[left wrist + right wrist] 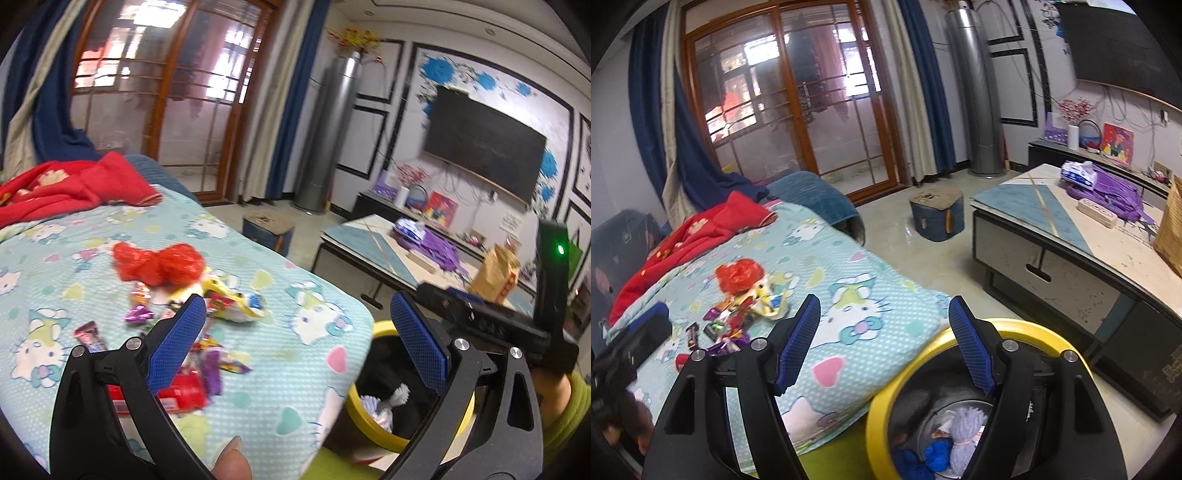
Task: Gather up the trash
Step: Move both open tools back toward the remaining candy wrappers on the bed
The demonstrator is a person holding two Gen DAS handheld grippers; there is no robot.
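With both the left gripper (295, 336) and right gripper (884, 341) spread empty, wrappers (207, 314) ahead-left could be scattered off the blanket (295, 266), missing the bin (882, 398) below-right.

Daylight glows through wood-framed glass doors (798, 99) at eleven o'clock, blue curtains (931, 85) beside; a dark television (484, 144) hangs at two o'clock.

Wrappers (177, 332) blurred, partly hidden
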